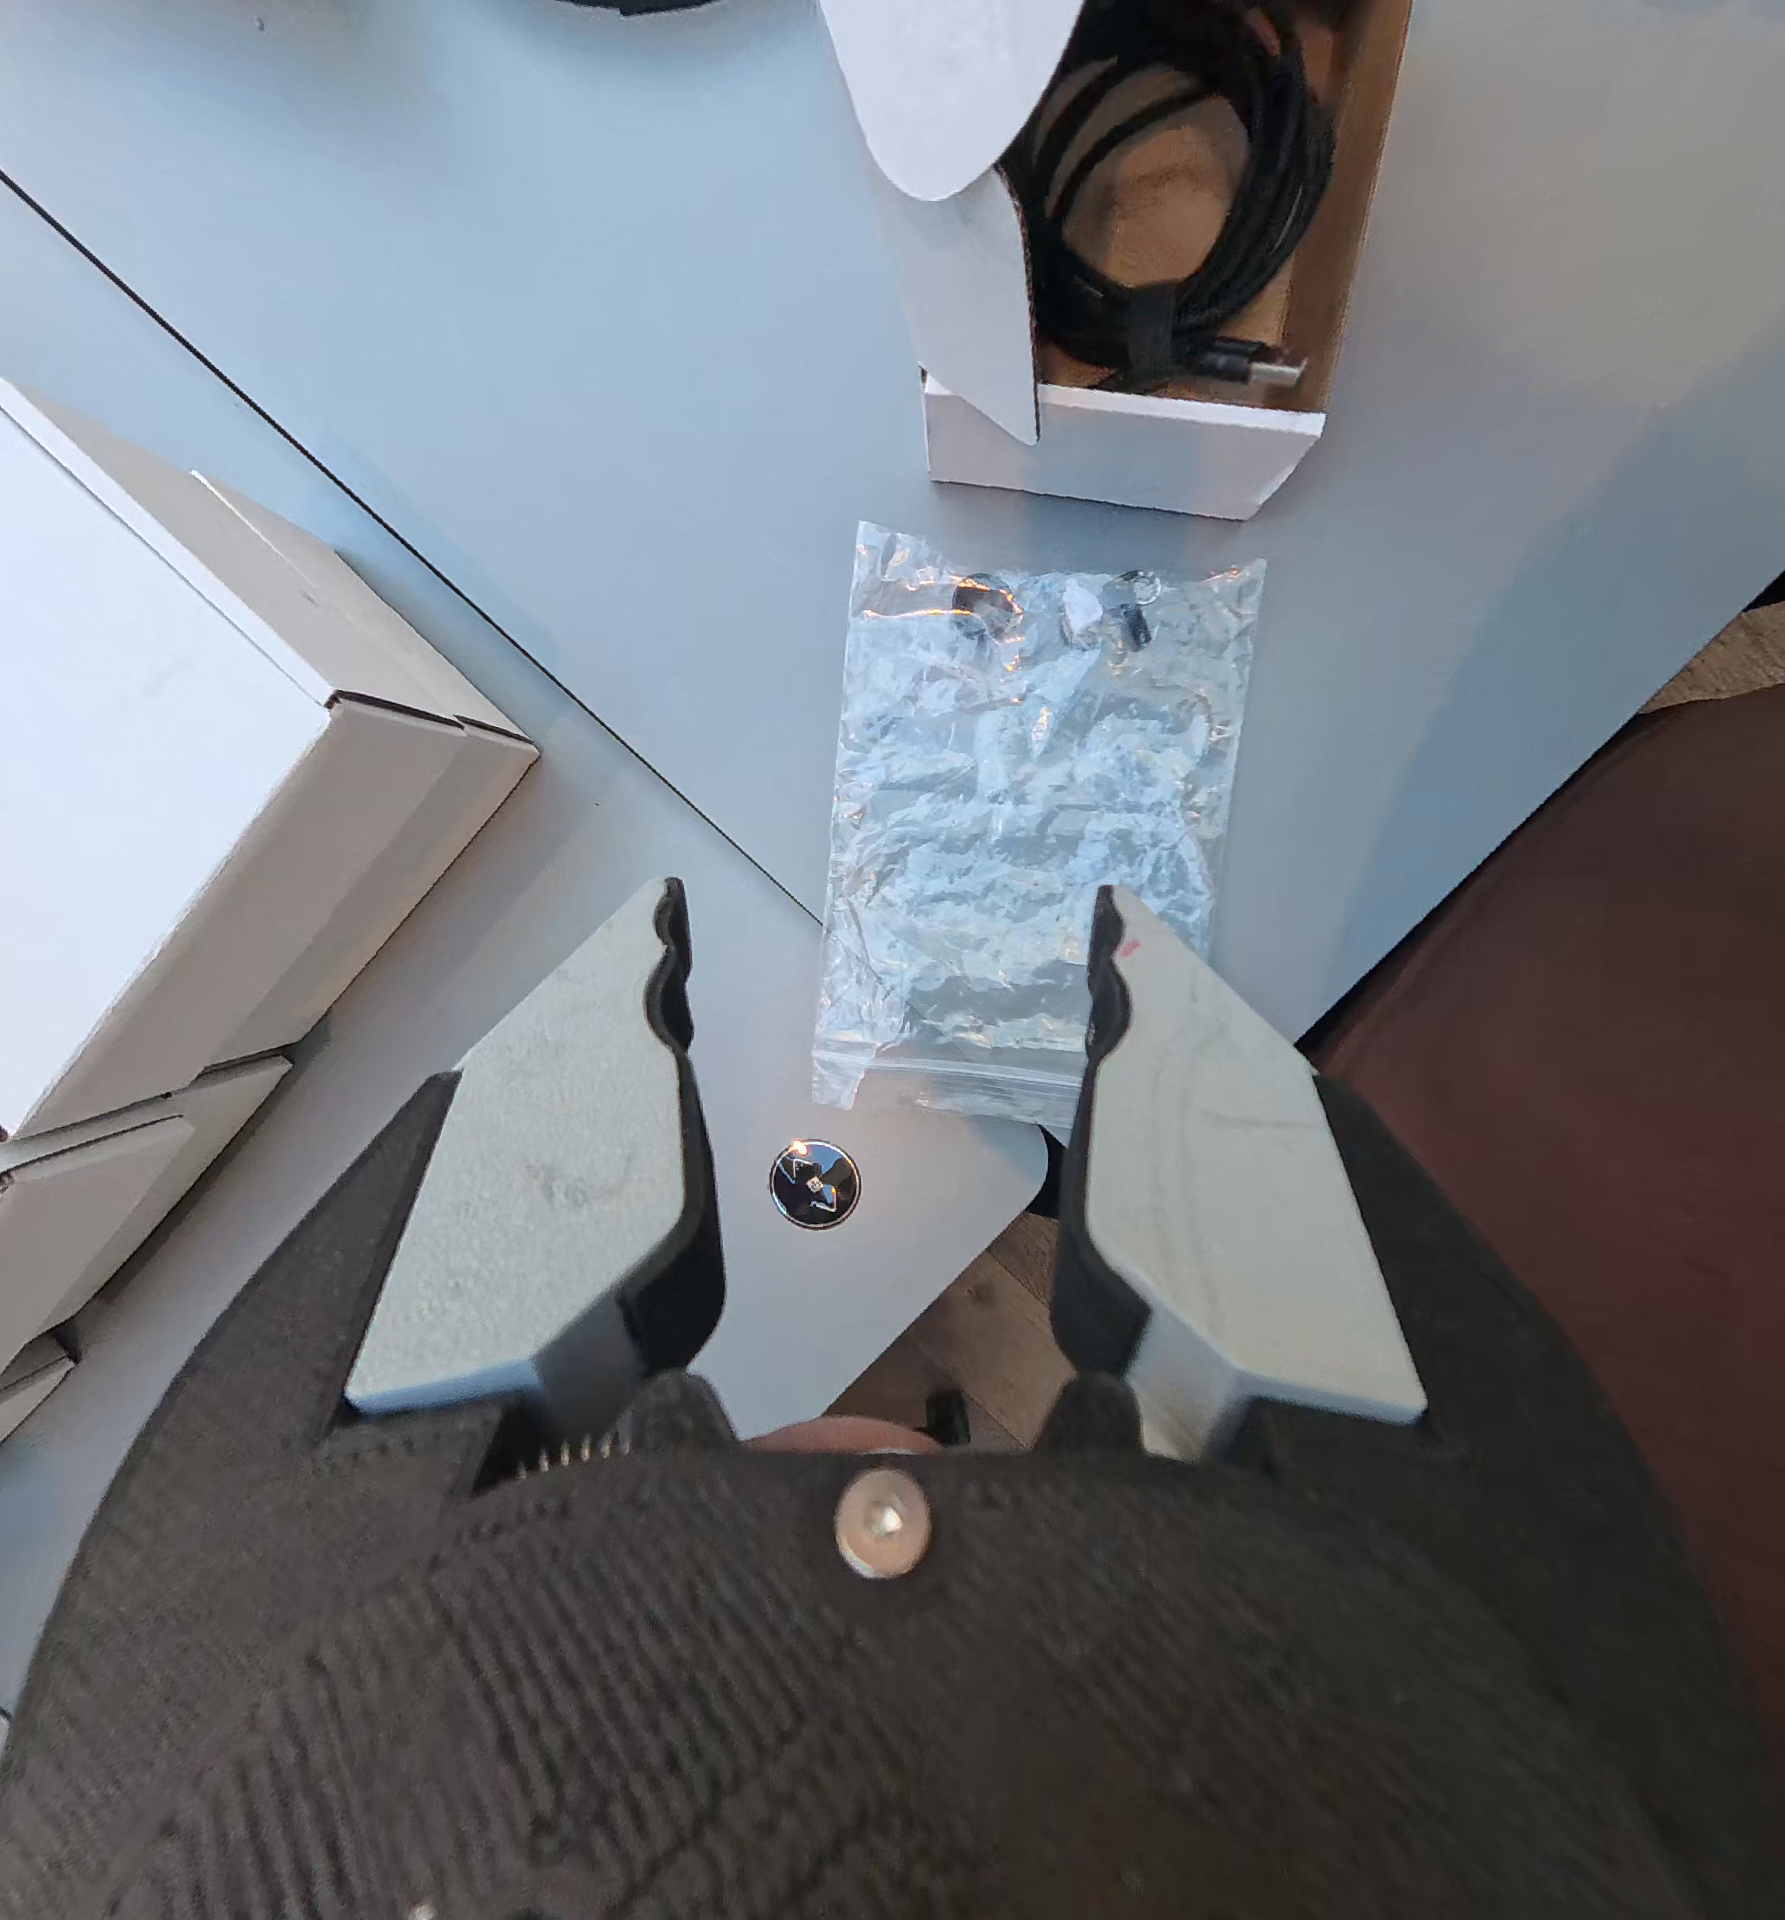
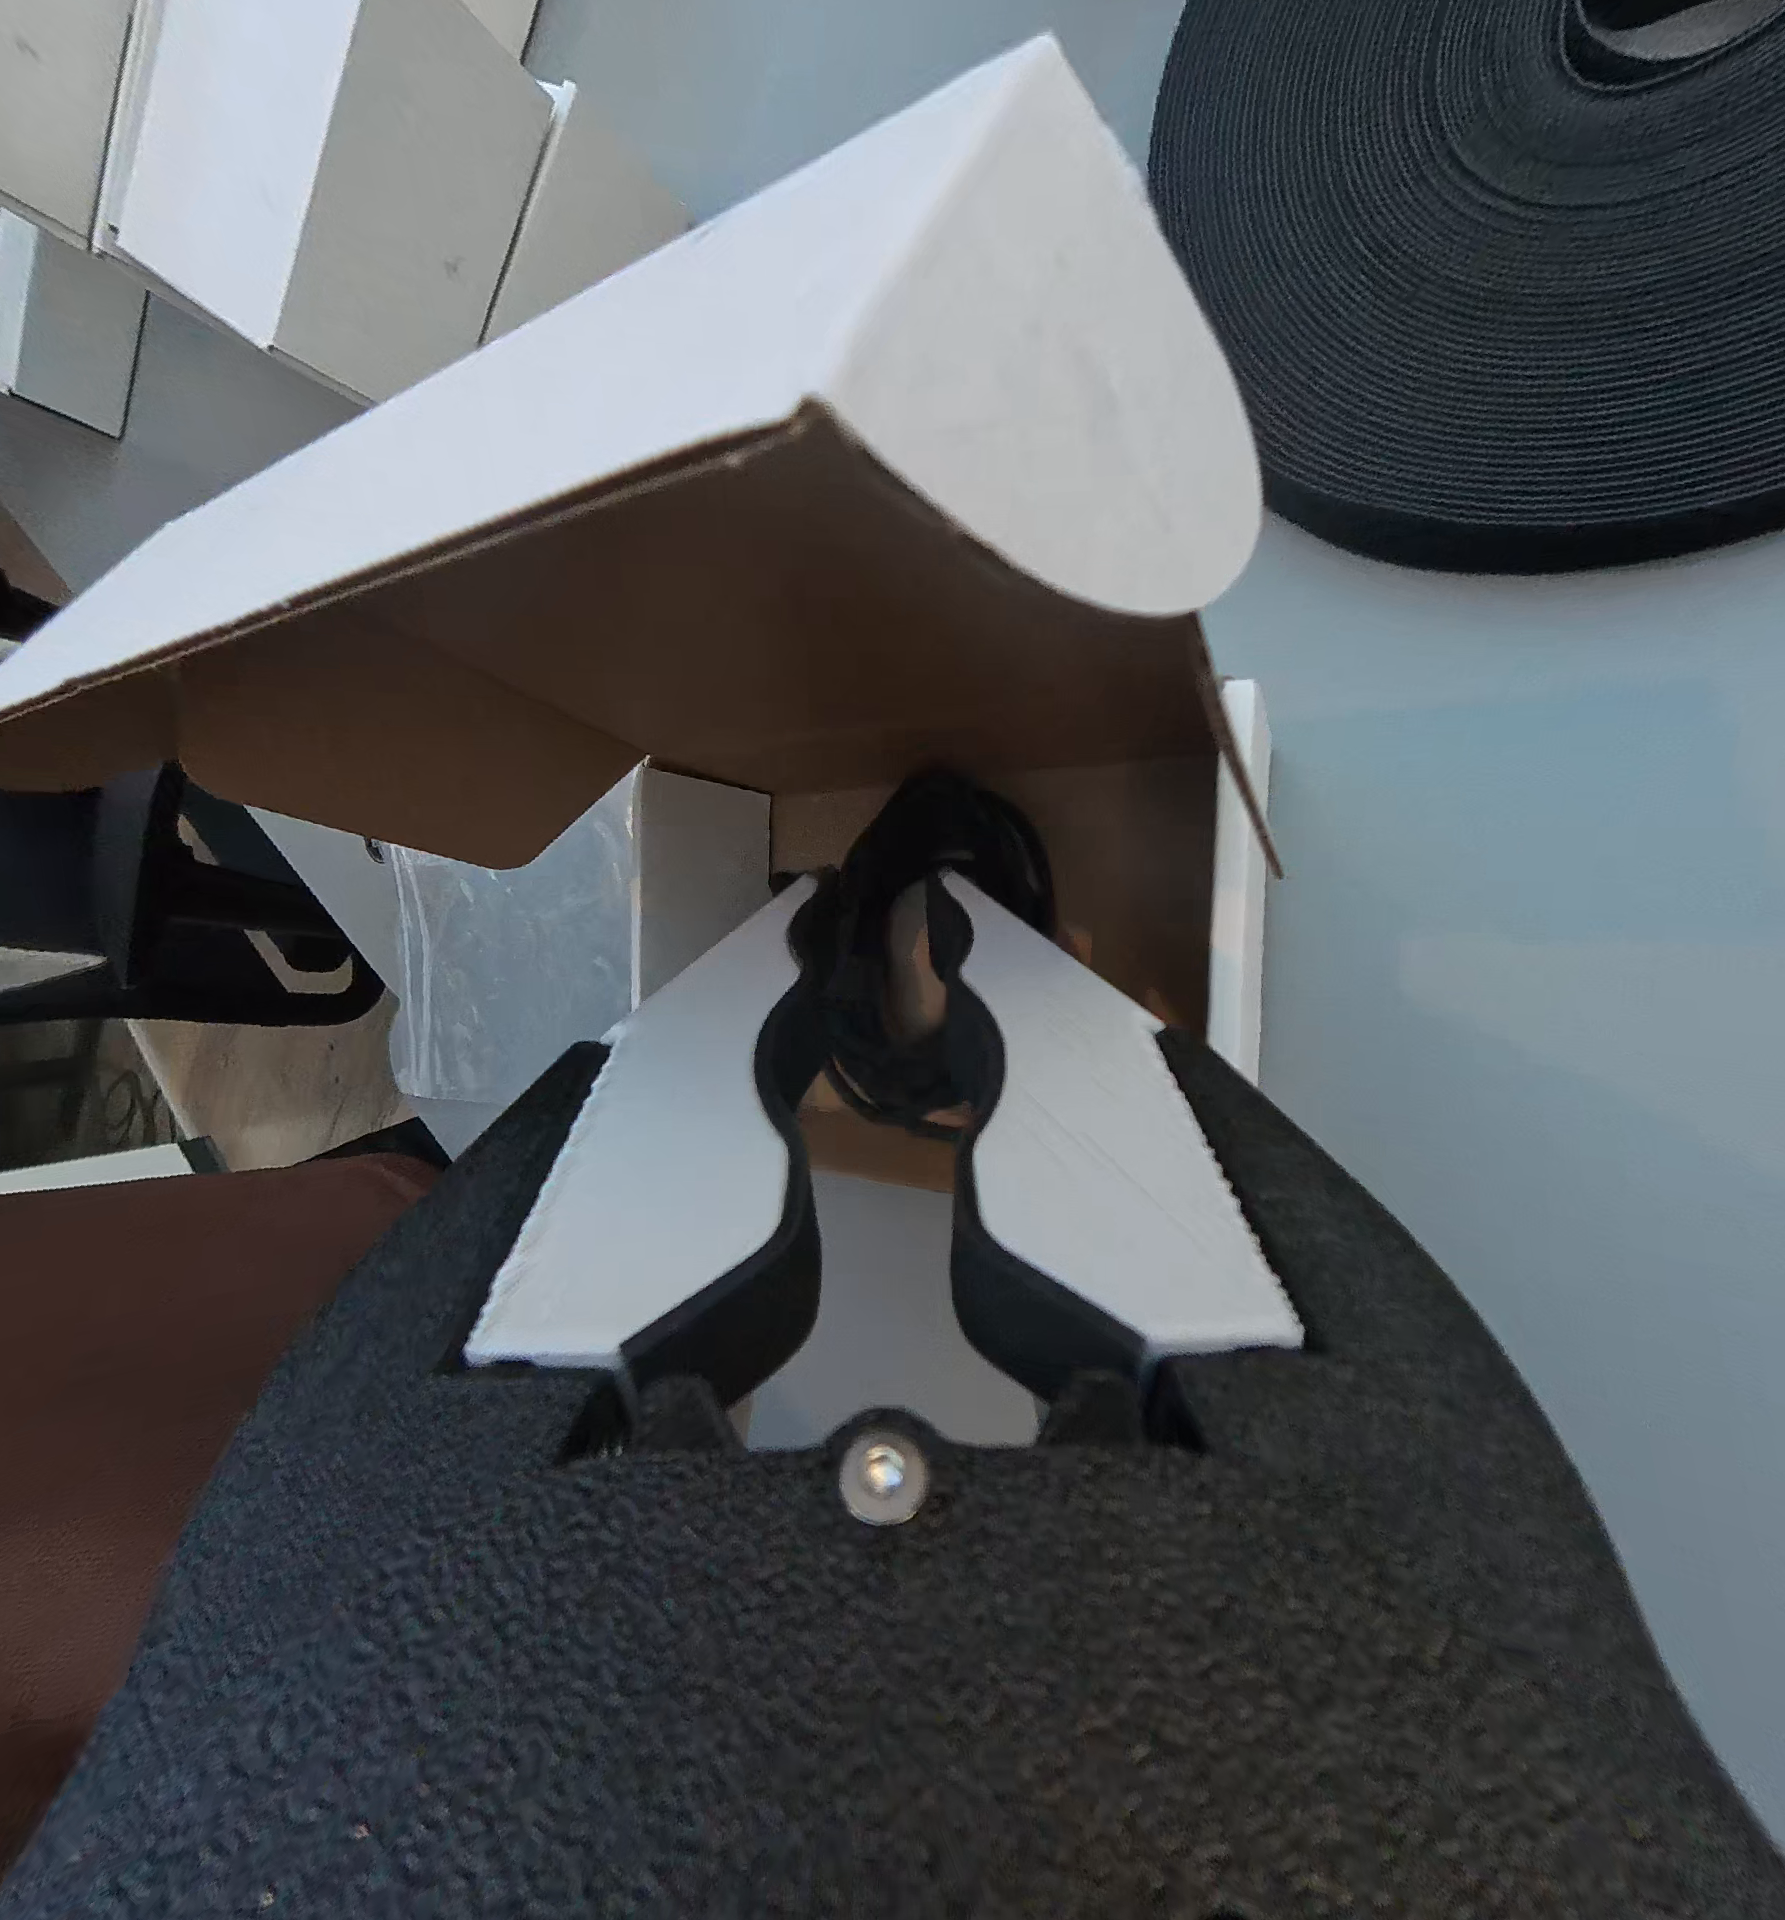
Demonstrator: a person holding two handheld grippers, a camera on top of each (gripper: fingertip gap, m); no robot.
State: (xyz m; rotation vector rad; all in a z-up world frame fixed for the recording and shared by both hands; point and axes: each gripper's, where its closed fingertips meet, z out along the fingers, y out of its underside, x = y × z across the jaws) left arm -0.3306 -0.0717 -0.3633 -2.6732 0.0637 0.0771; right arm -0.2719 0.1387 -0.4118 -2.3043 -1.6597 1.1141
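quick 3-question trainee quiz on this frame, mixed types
1. True or false: the left tongs are open above the plastic bag.
2. What is coiled in the open box?
A. black cable
B. white rope
C. chain
3. Fill in: the right tongs reach into the box under its raised ____.

Key: 1 true; 2 A, black cable; 3 lid.

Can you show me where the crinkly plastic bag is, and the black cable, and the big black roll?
clear zip bag [image 1: 1033, 821]: left wrist view, its crinkled middle.
black cable [image 1: 1168, 197]: left wrist view, the coil inside the open box.
black strap roll [image 2: 1490, 312]: right wrist view, its wound top face.
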